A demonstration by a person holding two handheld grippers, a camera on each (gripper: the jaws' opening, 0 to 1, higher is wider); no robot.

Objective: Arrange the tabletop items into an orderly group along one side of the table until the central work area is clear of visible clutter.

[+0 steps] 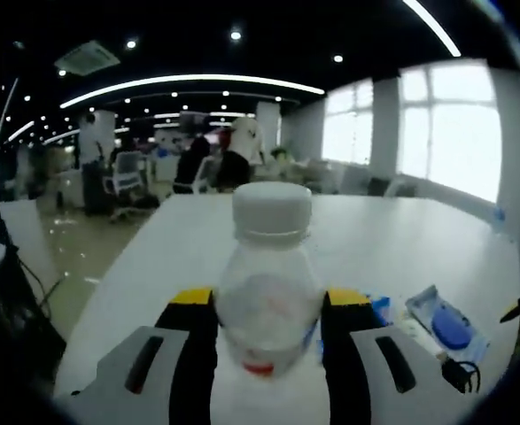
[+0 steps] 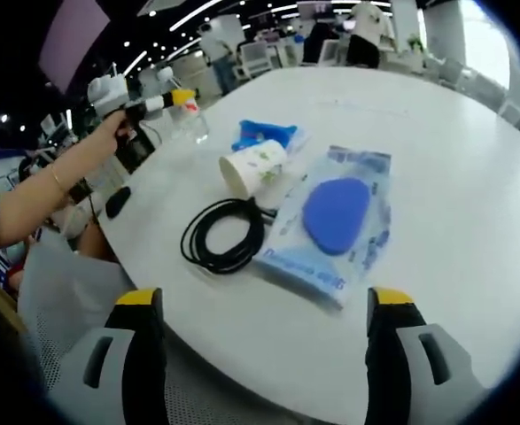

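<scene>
Clear plastic bottle (image 1: 266, 283) sits clamped upright in the left tool (image 1: 267, 328); right tool (image 2: 264, 345) hovers, jaws apart, near the surface (image 2: 454, 133).

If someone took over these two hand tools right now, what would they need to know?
Left gripper: shut on the clear bottle with a white cap, at the table's edge.
Right gripper: open, holding nothing, hovering near the table edge.
On the table: coiled black cable, tipped paper cup, blue item in a clear bag, a blue packet behind the cup.
Done: bottle gripped.
Left: group the bottle and those four items along one side.
</scene>
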